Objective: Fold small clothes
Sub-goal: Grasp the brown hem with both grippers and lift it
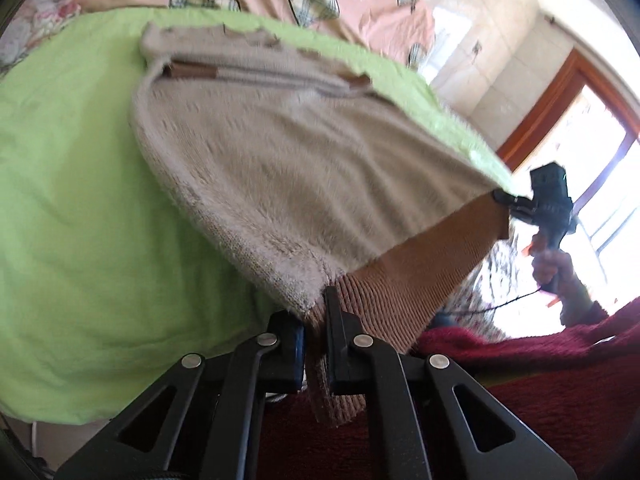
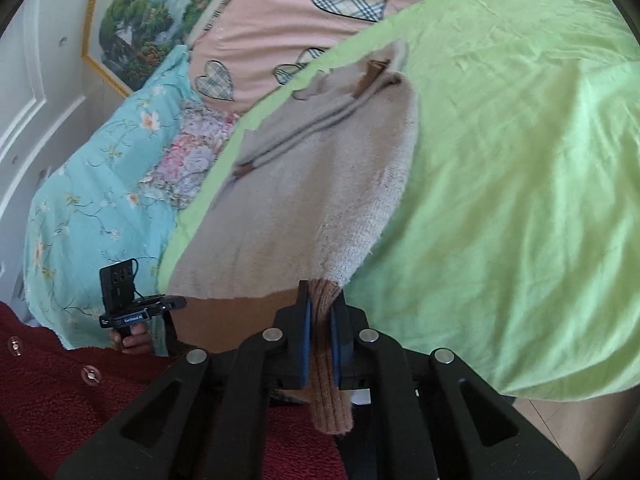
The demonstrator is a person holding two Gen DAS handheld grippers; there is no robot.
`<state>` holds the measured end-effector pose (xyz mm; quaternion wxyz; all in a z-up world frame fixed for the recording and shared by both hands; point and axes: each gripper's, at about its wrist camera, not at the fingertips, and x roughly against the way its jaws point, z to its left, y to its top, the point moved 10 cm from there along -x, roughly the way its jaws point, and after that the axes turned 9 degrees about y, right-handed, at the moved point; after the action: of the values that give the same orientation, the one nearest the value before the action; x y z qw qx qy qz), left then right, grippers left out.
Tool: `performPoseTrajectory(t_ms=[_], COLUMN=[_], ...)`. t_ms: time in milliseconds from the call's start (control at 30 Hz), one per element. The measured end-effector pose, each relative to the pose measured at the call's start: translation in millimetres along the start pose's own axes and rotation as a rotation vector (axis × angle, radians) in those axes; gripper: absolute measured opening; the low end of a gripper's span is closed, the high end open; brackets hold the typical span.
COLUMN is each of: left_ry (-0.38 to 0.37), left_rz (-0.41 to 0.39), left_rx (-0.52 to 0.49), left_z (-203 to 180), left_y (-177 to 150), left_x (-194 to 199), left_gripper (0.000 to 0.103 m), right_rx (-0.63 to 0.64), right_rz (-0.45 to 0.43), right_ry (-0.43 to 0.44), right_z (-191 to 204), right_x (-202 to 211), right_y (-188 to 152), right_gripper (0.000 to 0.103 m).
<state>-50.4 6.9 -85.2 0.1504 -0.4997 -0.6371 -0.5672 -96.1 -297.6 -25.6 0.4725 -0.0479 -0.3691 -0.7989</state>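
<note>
A small beige knit sweater [image 1: 280, 168] with a brown ribbed hem [image 1: 404, 288] lies on a green sheet [image 1: 80, 200]. My left gripper [image 1: 314, 320] is shut on one corner of the hem and lifts it off the sheet. My right gripper [image 2: 320, 312] is shut on the other hem corner [image 2: 326, 344]. The sweater [image 2: 304, 176] stretches between both grippers, its far collar end resting on the green sheet [image 2: 520, 140]. The right gripper shows in the left wrist view [image 1: 516, 202] and the left gripper in the right wrist view [image 2: 176, 303].
A pink quilt with plaid hearts [image 2: 280, 28] lies beyond the green sheet. A blue floral cover [image 2: 96, 200] lies at the left. The person's dark red sleeve [image 1: 560, 380] is close below the grippers. A window with a wooden frame [image 1: 560, 112] is at the right.
</note>
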Motion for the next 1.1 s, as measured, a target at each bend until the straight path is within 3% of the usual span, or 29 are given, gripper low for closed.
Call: performPoseTrajectory(t_ms=[267,433,600,833,1100], left_ry=[-0.004,0.039,0.079,0.155,0.215], left_rz=[-0.136,-0.276,-0.379,-0.336,-0.242], left_rx=[0.039,0.017,0.067,0.145,0.245], left_z=[9,24,55,110,170], left_y=[54,127,208,289,319], left_x=[25,35,26,-39,-108], left_gripper=[0.006,0.006,0.006,0.006,0.006], right_rx=[0.012,0.042,0.032,-0.006,-0.027], right_rz=[-0.139,-0.213,-0.264,-0.281,-0.19], right_ry=[0.089,0.113,0.062,-0.051,-0.194], right_z=[13,17,0,-38,-94], right_x=[-2,-20,-57,-108,-170], right_y=[60,119,187,270,301], right_gripper=[0.009,0.009,0.009,0.009,0.009])
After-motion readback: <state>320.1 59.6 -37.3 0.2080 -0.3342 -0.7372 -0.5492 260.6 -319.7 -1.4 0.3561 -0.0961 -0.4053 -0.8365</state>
